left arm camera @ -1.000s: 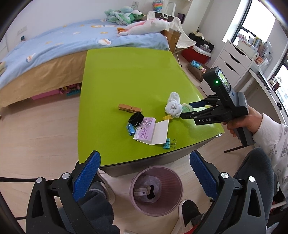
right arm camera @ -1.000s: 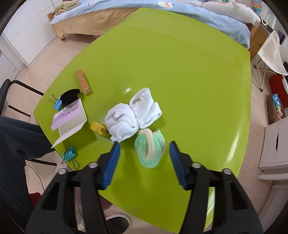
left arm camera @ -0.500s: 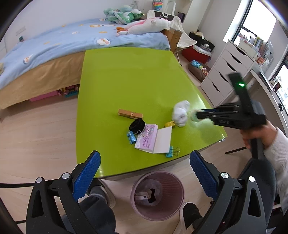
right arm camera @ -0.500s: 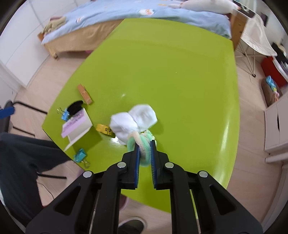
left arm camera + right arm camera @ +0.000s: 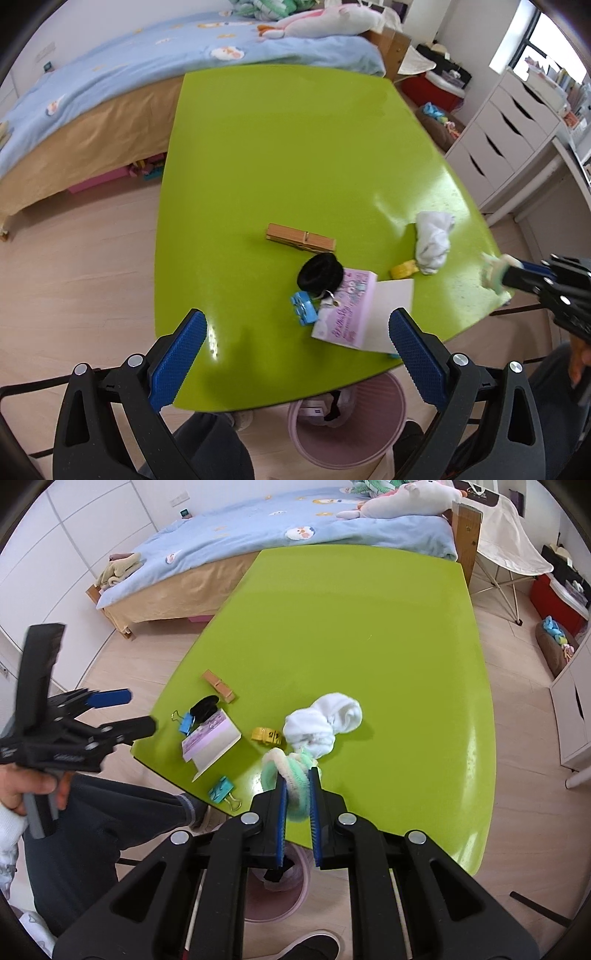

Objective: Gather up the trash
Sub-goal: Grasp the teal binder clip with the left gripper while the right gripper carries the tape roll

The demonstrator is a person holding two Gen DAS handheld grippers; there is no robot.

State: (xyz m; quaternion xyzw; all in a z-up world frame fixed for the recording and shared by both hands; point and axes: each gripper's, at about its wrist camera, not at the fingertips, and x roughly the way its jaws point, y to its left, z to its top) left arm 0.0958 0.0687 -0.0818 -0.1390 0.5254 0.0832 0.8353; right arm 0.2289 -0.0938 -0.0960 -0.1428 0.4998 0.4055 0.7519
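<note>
So the right gripper (image 5: 295,790) is pinching the fuzzy green scrunchie (image 5: 284,771) just above the desk (image 5: 369,627) edge, probably heading for the bin (image 5: 275,904) underneath, while the left gripper (image 5: 295,354) is hanging spread and empty.

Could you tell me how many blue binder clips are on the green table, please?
2. One binder clip lies beside the black hair tie at the pink notepad's far end; the other binder clip sits near the table edge closest to the bin. More could be hidden.
</note>
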